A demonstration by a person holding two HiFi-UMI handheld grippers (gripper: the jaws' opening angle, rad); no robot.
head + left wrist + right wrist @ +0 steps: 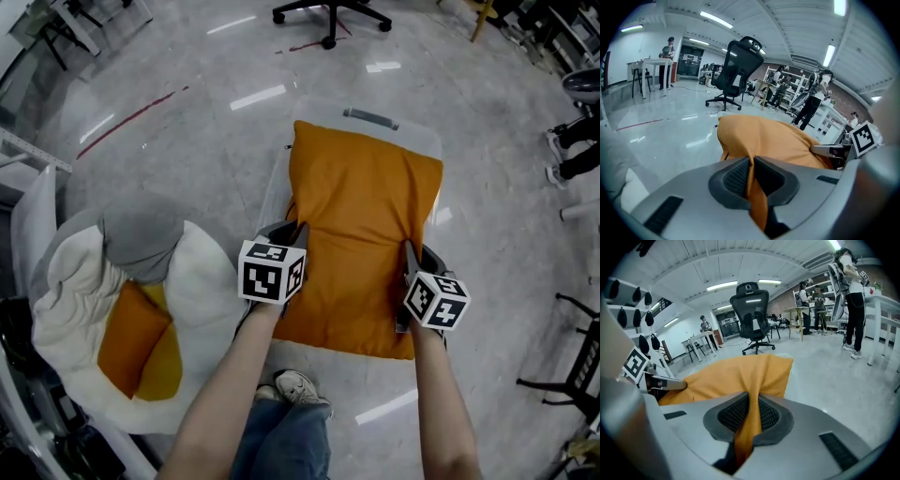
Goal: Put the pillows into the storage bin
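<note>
Two grippers do the holding. My left gripper (292, 231) is clamped on a fold of the orange pillow (361, 220) at its left edge, and my right gripper (409, 251) on a fold at its right edge. Each marker cube (272, 272) shows black-and-white squares. My forearms (234, 384) reach forward and down, side by side. The pillow is plain, plump and creased at both pinches. It covers the clear storage bin (424, 138) except its far rim.

matt orange cloth pillow (361, 234), clear plastic bin (427, 139), glossy floor (187, 122).
</note>
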